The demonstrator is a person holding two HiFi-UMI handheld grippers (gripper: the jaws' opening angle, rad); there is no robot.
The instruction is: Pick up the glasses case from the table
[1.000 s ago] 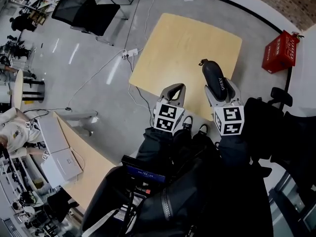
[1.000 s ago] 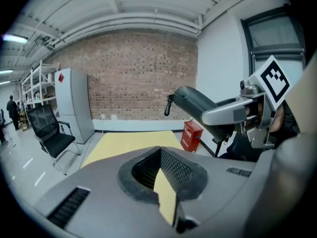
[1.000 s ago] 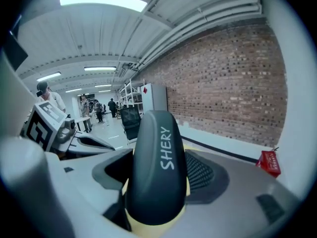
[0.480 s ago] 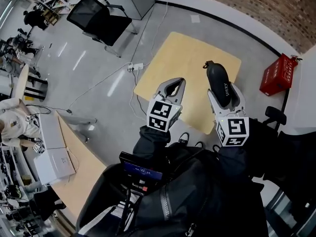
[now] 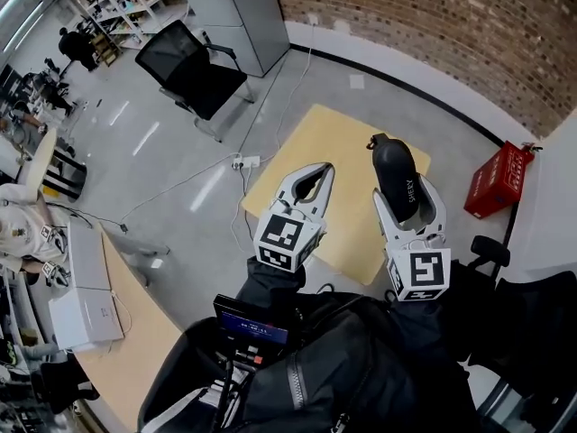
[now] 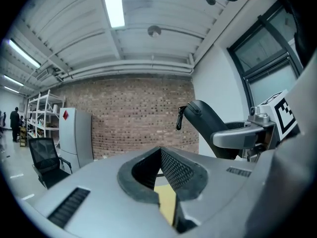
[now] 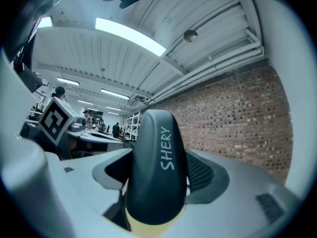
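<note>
The dark glasses case (image 7: 156, 167), marked SHERY in white, is off the table and sits between the jaws of the right gripper (image 7: 158, 182), which are closed onto its sides. The ribbed pads press it near one end, and most of its length juts out past the tips. In the head view the case (image 5: 399, 174) hangs above the far right part of the yellow table (image 5: 338, 142), with the right gripper (image 5: 407, 207) raised in front of the person. The left gripper (image 5: 305, 180) is alongside, a little apart, its jaws brought together with nothing between them. The pick looks essentially done. The risk I see is the long overhang: the smooth shell could pivot or slide out of the pads if the squeeze eases or the hand jerks, dropping it onto the table or the grey floor (image 5: 180, 152).
</note>
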